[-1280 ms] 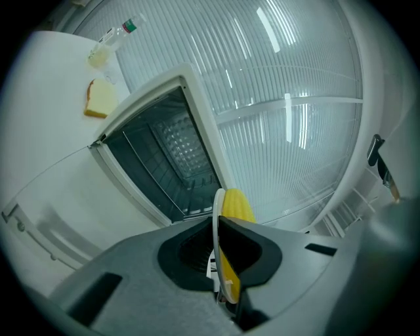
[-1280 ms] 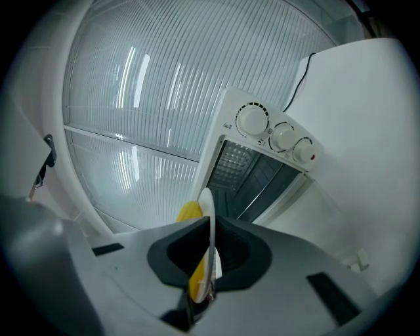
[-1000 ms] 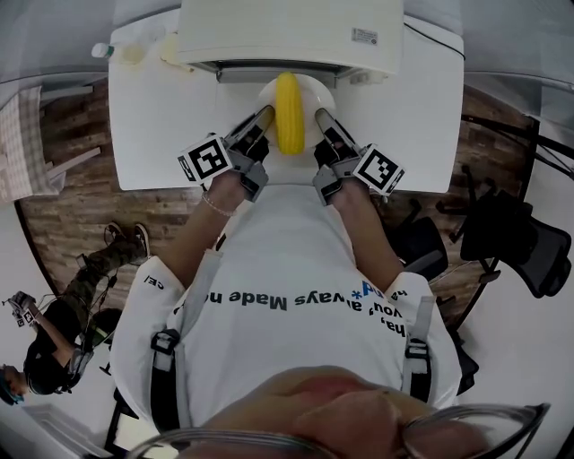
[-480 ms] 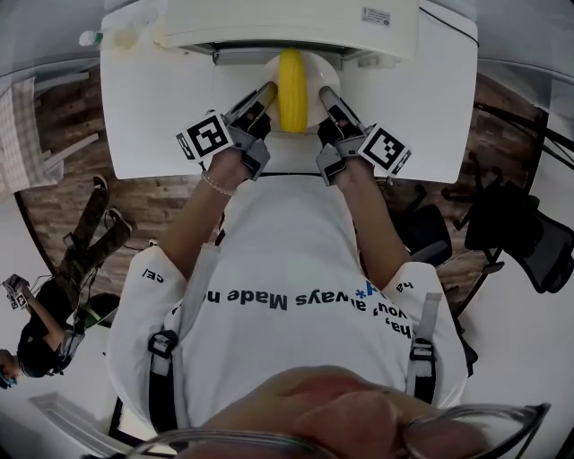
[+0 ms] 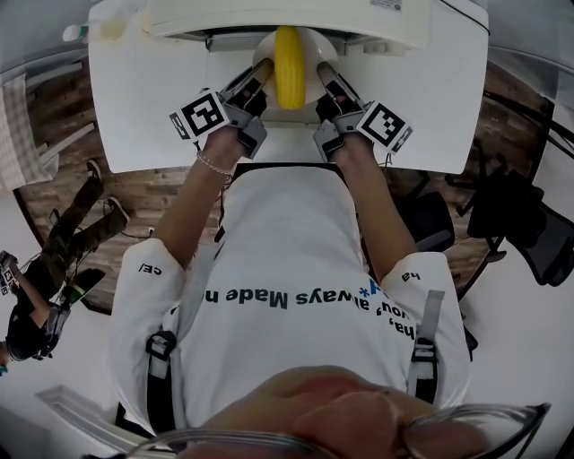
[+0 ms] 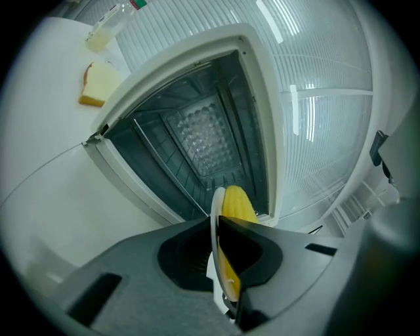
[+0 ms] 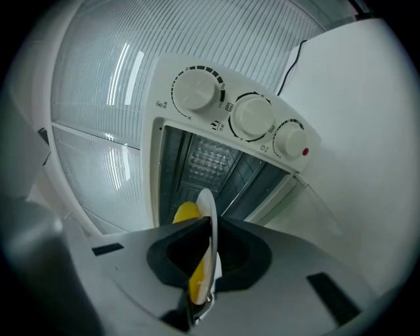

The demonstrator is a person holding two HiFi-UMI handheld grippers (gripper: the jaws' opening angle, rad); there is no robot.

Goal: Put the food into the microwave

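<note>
Yellow corn (image 5: pixel 288 54) lies on the white plate (image 5: pixel 308 100) at the mouth of the open microwave (image 5: pixel 296 16); left gripper (image 5: pixel 258 73) and right gripper (image 5: pixel 326 75) each pinch its rim. Best pushed straight in, both sides level, clear of the frame

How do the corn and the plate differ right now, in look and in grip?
The corn is yellow and elongated; the plate is white and round. The plate is clamped at its rim by the left tool on one side and the right tool on the other; the corn is touched by neither and just lies on the plate. Shared: both are at the open mouth of the microwave.
</note>
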